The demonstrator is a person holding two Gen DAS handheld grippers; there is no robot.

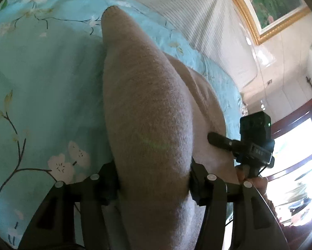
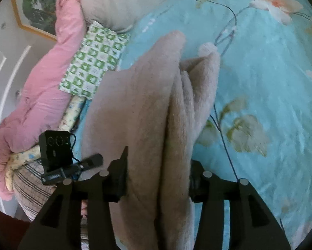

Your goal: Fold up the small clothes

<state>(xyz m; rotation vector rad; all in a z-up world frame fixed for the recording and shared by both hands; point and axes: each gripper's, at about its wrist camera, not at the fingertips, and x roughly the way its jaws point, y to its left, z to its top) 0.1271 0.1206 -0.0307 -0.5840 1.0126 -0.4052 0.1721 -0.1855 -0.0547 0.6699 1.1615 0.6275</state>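
A beige fleece garment (image 1: 149,108) hangs bunched over a turquoise floral bedsheet (image 1: 41,79). My left gripper (image 1: 153,183) is shut on a thick fold of it, the cloth filling the gap between the jaws. My right gripper (image 2: 158,183) is shut on another bunched fold of the same garment (image 2: 147,104), which droops forward onto the sheet (image 2: 270,83). The right gripper also shows in the left wrist view (image 1: 212,137), at the garment's right side. The left gripper also shows in the right wrist view (image 2: 97,158), at the garment's left side. The fingertips are hidden by cloth.
A pink quilt (image 2: 41,83), a green-and-white checked cloth (image 2: 93,62), a beige pillow (image 2: 114,6) and a plaid item (image 2: 31,189) lie along the bed's far side. A gold-framed painting (image 1: 276,4) hangs on the wall. A window (image 1: 297,156) is at the right.
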